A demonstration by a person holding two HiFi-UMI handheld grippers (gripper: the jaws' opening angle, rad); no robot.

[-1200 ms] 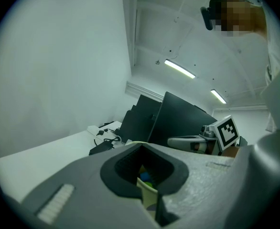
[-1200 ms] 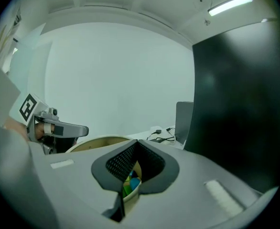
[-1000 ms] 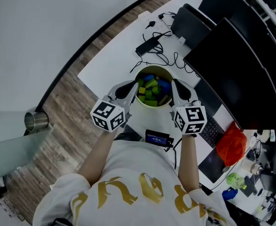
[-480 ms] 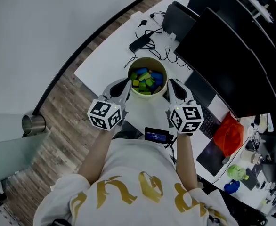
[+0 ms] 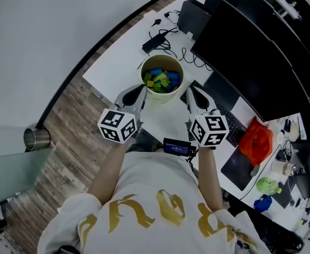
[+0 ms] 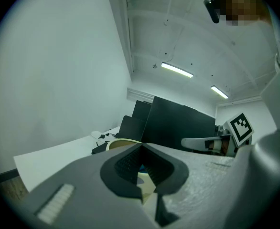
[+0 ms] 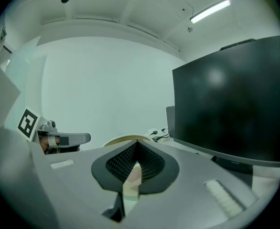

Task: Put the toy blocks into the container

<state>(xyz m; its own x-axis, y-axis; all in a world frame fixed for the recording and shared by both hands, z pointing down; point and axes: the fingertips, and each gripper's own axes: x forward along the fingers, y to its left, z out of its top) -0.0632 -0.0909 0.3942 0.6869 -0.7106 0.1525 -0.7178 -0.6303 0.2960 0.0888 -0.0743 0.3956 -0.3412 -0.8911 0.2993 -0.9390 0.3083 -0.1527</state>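
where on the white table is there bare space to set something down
Bare: the white table left of the container, out to its edge, and the strip in front of it. Crowded: adapter and cables behind it, monitors on the right.

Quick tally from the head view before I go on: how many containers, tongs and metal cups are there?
Container: 1 (holds toy blocks, too jumbled to count)
Tongs: 2, left tongs and right tongs, both shut and empty
Metal cup: 1, on the floor side, away from the desk
Total: 4
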